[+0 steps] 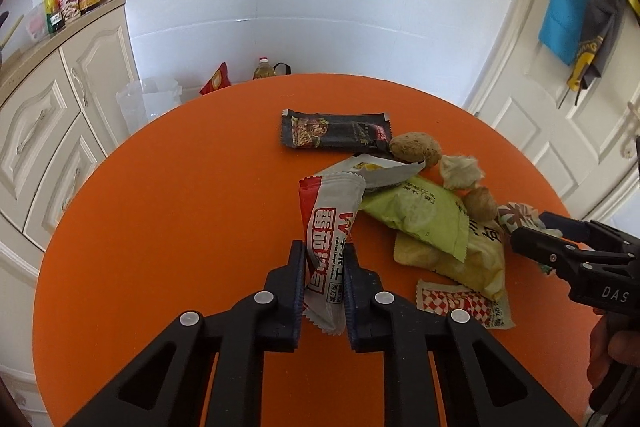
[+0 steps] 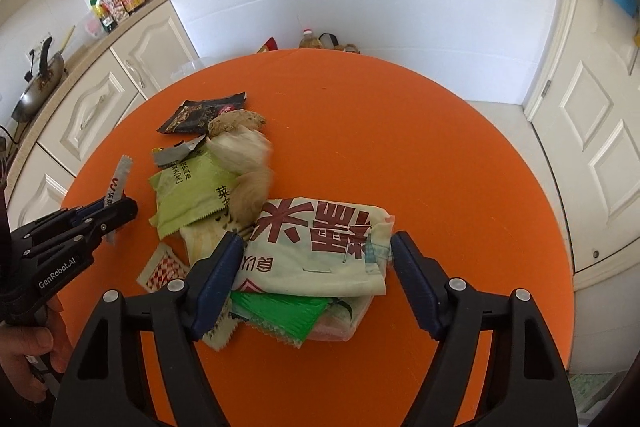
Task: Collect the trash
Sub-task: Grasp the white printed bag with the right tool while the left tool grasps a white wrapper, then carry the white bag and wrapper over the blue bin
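Left wrist, wrapper [image 1: 326, 247] lengthwise between tongs [image 1: 323, 269]

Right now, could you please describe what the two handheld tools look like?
Both are black plastic two-finger tools with dark blue ribbed pads and silver rivets. The left tool bears white "GenRobot.AI" lettering; the right tool shows "DAS".

A heap of snack wrappers lies on the round table [image 1: 168, 211], right of its middle in the left wrist view. At the heap's far end lies a dark sachet [image 1: 334, 131], with a crumpled paper ball [image 1: 414, 147] touching its right end. A checked sachet [image 1: 464, 303] lies nearest, under a pale wrapper [image 1: 476, 259] that a green packet [image 1: 420, 215] overlaps.
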### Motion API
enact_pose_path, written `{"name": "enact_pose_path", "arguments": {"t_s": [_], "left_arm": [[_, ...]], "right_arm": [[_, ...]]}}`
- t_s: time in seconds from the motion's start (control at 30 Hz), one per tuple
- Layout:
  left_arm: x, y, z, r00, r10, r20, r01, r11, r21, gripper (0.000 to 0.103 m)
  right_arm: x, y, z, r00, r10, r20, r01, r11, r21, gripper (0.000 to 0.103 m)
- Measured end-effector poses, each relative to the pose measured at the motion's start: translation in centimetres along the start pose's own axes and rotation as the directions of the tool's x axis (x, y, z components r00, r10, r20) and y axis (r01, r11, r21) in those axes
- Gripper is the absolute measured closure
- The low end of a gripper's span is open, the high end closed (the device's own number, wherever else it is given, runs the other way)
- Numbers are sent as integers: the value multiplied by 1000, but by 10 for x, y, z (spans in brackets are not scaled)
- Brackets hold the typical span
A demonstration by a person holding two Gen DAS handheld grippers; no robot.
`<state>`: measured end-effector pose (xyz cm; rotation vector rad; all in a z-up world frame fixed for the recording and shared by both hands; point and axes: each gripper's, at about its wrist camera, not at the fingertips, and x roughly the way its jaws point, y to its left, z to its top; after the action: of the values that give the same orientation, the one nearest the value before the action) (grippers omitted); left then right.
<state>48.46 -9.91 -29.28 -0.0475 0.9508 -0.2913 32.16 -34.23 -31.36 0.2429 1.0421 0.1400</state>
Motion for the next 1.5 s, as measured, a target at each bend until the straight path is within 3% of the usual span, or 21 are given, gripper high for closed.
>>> {"name": "enact_pose_path", "arguments": {"t_s": [0.6,0.73,0.93,1.07,1.3,1.5], "left_arm": [[-39,-36,-56,997,-46,56,44,999,32,90],[-52,-37,-63,997,-50,51,48,998,35,90],[-62,-33,-65,998,-46,43,44,998,44,90],[-69,-32,-69,998,-41,52,38,998,52,90],[-84,-47,-79,996,-47,77,42,997,68,90],[-107,-69,-81,992,-64,113,53,994,98,90]], "right_arm": [[-51,-17,-50,999,10,31,-11,1000,11,27],[-36,-13,-68,999,-32,-19,32,999,-29,23],[-33,3,-84,993,-118,8,118,983,-139,19],[-37,-4,-89,994,-106,41,110,987,-118,33],[-55,-18,-92,998,-34,58,37,998,-52,33],[-89,-27,-88,992,-5,130,8,1000,-24,33]]}}
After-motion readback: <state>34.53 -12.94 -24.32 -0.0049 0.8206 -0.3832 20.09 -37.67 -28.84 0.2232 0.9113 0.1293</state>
